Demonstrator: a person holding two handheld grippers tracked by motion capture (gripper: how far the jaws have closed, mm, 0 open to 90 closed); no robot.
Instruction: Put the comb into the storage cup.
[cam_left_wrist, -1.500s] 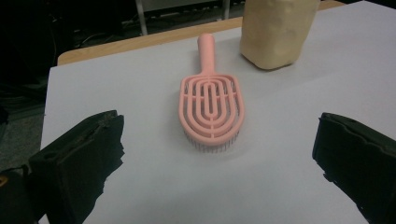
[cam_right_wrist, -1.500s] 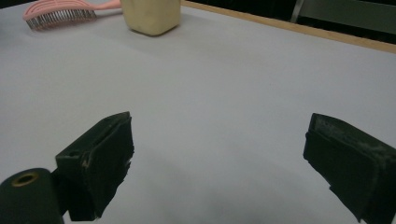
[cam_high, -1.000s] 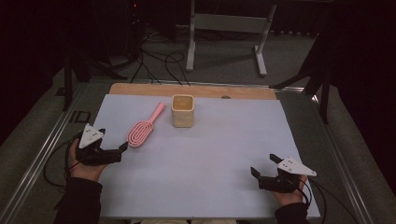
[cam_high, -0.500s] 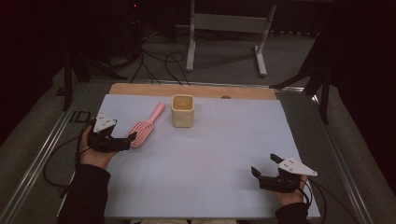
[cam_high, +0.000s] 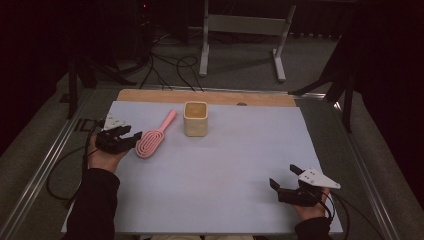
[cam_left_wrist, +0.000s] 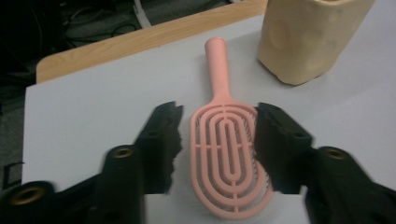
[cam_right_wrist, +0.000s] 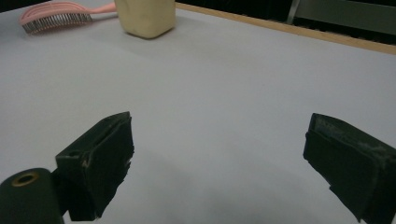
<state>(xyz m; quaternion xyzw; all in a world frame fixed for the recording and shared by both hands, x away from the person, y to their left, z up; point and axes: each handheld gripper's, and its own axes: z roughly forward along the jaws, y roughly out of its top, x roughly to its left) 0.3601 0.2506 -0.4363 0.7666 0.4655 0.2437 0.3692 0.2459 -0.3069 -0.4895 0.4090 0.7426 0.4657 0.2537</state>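
Slotted oval hairbrush (cam_left_wrist: 229, 158) (pink plastic).

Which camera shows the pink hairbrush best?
The left gripper view: the hairbrush lies close up between the open jaws, slotted head and handle plain. The high view shows it small beside the left gripper. The right gripper view catches it far off, edge-on, bristles showing.

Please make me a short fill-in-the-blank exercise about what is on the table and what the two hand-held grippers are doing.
1. The left hand-held gripper has its open jaws on either side of the pink ____.
2. The hairbrush lies to the ____ of the yellow cup in the high view.
3. The right hand-held gripper holds ____.
4. The hairbrush's handle points toward the ____ edge of the table.

Missing words: hairbrush; left; nothing; far
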